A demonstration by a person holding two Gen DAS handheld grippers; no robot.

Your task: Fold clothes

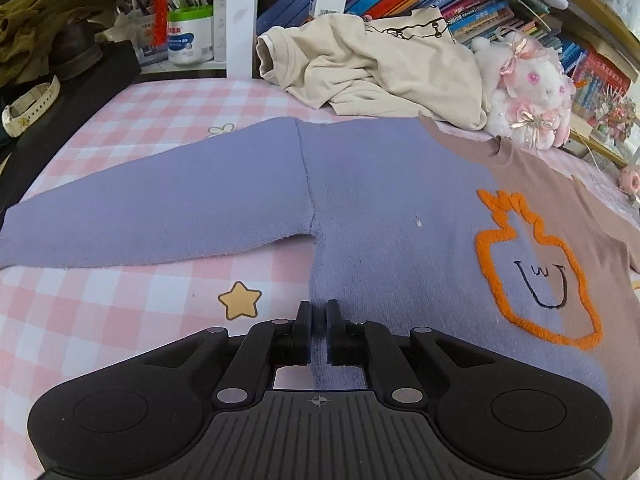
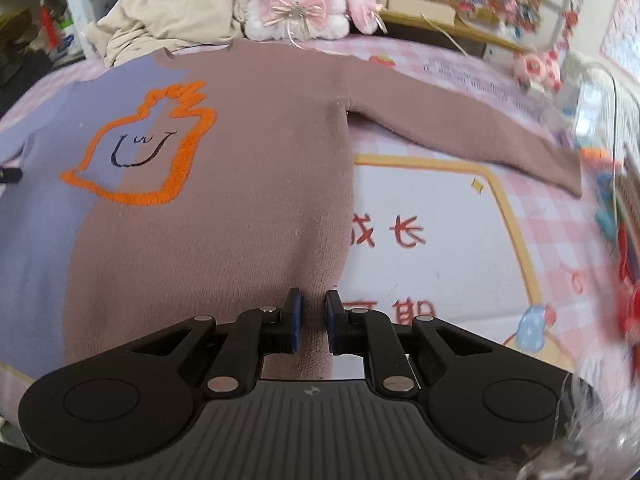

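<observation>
Behind the flat sweater point(image 1: 380, 200), cream shirt point(image 1: 372, 64) and plush rabbit point(image 1: 524, 92); both hand-held grippers point(image 1: 319, 316) point(image 2: 313, 304) clamped on its hem

Black left gripper point(image 1: 319, 320), silver pivot screws (ribbed grey base).

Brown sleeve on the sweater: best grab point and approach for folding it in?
Grip the sleeve at its cuff end, the outer tip lying flat on the bed sheet. It stretches straight out from the sweater, so come from the right, outside edge with the right gripper, pinching the cuff's free edge where nothing overlaps it.
</observation>
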